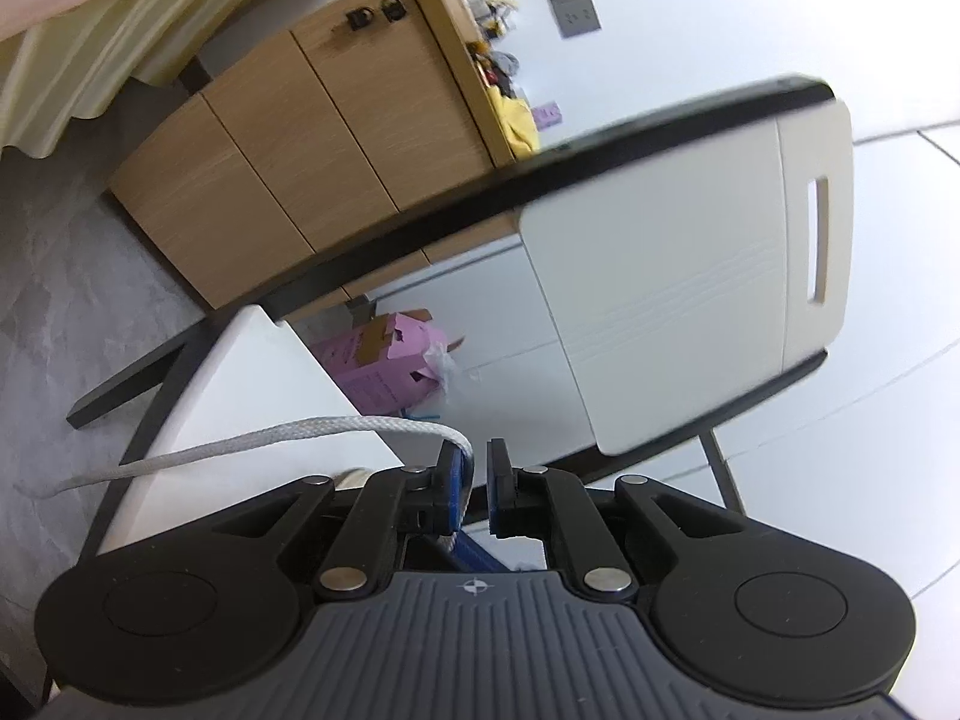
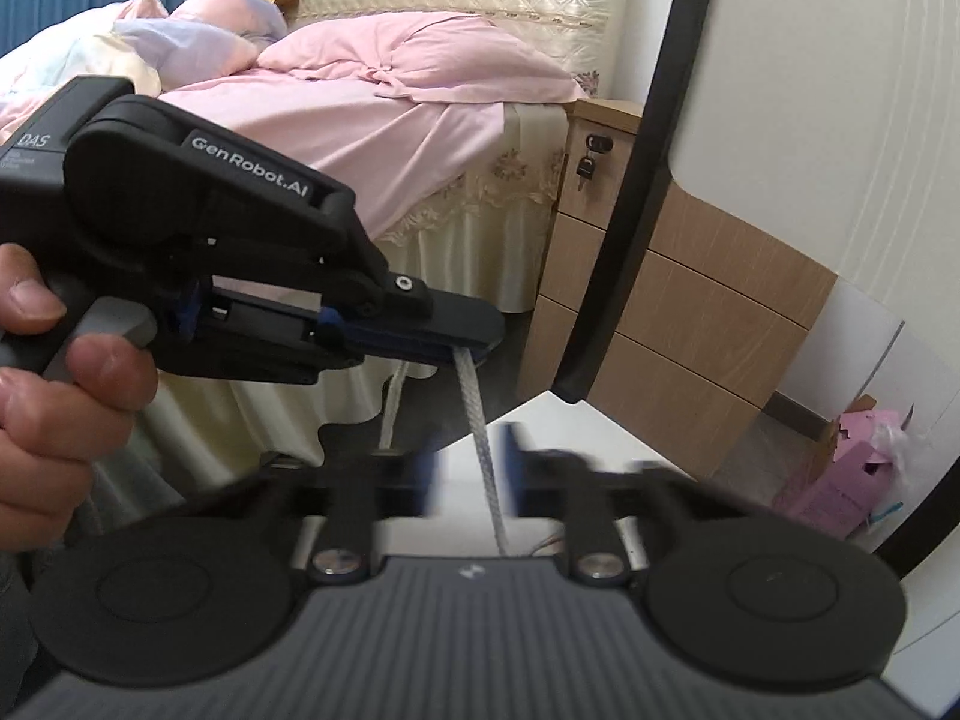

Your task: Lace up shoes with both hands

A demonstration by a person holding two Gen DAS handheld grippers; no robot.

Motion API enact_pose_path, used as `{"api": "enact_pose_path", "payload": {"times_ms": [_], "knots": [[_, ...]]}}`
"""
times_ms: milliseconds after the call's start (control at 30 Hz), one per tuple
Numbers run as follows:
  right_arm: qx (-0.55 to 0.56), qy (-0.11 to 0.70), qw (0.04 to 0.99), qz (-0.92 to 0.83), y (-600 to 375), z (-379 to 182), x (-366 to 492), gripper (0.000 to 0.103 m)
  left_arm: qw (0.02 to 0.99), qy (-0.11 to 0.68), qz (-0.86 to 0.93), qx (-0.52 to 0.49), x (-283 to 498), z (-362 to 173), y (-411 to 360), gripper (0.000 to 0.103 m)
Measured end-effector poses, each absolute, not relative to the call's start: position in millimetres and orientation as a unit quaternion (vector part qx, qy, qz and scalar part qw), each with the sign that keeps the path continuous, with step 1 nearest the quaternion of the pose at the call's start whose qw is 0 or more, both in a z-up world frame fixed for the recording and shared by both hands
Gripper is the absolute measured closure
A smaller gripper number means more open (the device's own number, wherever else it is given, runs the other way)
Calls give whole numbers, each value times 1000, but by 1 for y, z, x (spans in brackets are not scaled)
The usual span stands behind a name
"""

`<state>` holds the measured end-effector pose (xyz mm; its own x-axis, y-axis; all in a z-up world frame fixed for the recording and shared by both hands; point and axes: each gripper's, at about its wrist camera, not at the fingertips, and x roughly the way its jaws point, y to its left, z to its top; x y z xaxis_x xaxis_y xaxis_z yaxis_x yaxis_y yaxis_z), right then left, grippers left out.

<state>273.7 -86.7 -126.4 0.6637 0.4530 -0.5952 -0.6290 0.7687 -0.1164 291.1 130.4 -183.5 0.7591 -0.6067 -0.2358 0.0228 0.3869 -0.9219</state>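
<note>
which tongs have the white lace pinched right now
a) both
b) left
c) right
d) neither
b: in the right wrist view the left tongs are closed on the white lace, which runs down between the right tongs' open, blurred fingers without being clamped.

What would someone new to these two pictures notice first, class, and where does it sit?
Most striking is the white shoelace, running up the middle of the right wrist view into the shut tips of the left gripper, held by a hand at left. Behind lies a pink bed. In the left wrist view, a white folding chair fills the right.
</note>
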Motion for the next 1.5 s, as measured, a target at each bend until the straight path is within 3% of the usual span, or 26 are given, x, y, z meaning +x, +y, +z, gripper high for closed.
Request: {"api": "enact_pose_path", "payload": {"times_ms": [133,667,800,833,900,933,967,1067,1233,1300,1367,1400,1433,1500], "knots": [[-130,267,907,298,-96,-116,270,100,778,280,-178,-534,293,-190,142,92],[-117,256,900,333,-111,-112,232,100,769,273,-126,-564,300,-199,158,94],[-97,284,898,322,-120,-116,233,98,781,250,-159,-550,296,-188,154,95],[-74,295,897,321,-125,-117,235,96,784,245,-170,-544,296,-185,152,95],[-32,305,897,319,-134,-114,239,77,788,240,-189,-534,295,-180,148,95],[-17,305,898,317,-139,-111,240,58,788,241,-200,-530,294,-179,146,95],[-8,298,901,315,-142,-108,239,49,787,242,-212,-527,294,-178,143,95],[-6,284,907,312,-145,-101,237,48,791,246,-243,-506,294,-173,133,95],[-25,269,912,307,-132,-102,239,49,793,263,-293,-464,290,-170,107,95],[-21,267,912,310,-130,-103,241,54,790,269,-306,-457,289,-170,101,95],[-19,268,913,307,-128,-105,244,84,789,272,-312,-453,288,-170,97,94],[-16,270,913,307,-127,-106,246,92,787,273,-310,-458,288,-171,98,95],[-12,271,911,310,-128,-106,246,97,785,273,-307,-464,287,-173,100,94],[-6,264,908,324,-127,-104,245,98,779,273,-301,-477,287,-176,105,94]]}}
